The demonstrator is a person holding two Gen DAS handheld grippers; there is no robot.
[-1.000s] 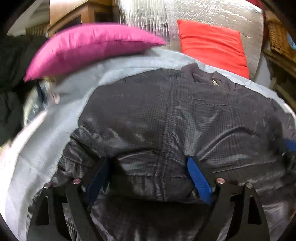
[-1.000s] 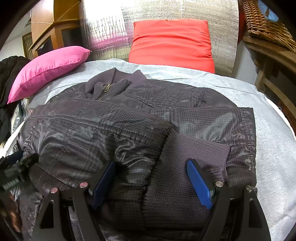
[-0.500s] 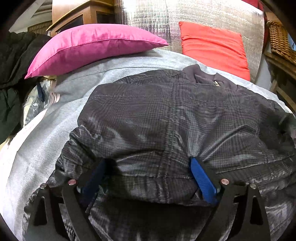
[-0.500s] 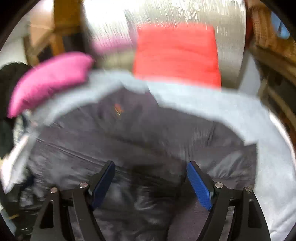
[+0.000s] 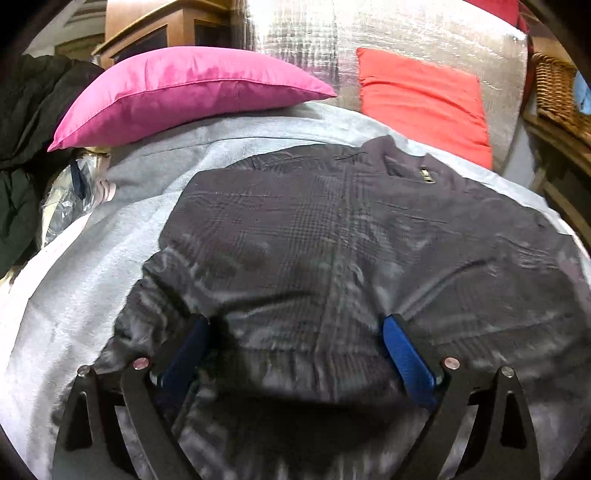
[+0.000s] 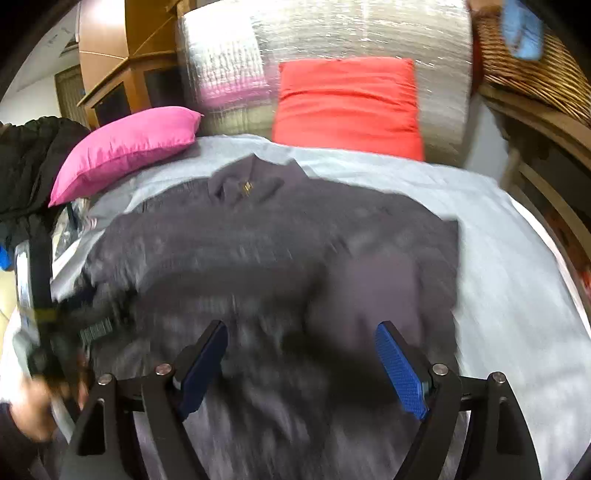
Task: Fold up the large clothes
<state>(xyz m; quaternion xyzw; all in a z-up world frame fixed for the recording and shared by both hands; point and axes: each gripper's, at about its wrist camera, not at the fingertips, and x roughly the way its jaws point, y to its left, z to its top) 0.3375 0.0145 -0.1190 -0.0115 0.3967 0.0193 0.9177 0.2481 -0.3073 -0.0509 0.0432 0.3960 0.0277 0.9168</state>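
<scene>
Left gripper jaws just opening, wide over dark jacket, right gripper spread wide above it, grey bedsheet beneath, pink pillow upper left, red cushion against silver backing, wicker basket upper right.

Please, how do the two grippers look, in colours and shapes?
Both look alike. The left gripper and the right gripper each have two black angular fingers with triangular cut-outs and silver round bolts. The inner pads are blue and finely textured. No cables or markings are visible.

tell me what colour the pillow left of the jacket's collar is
Bright pink pillow, clearest in the left wrist view.
</scene>
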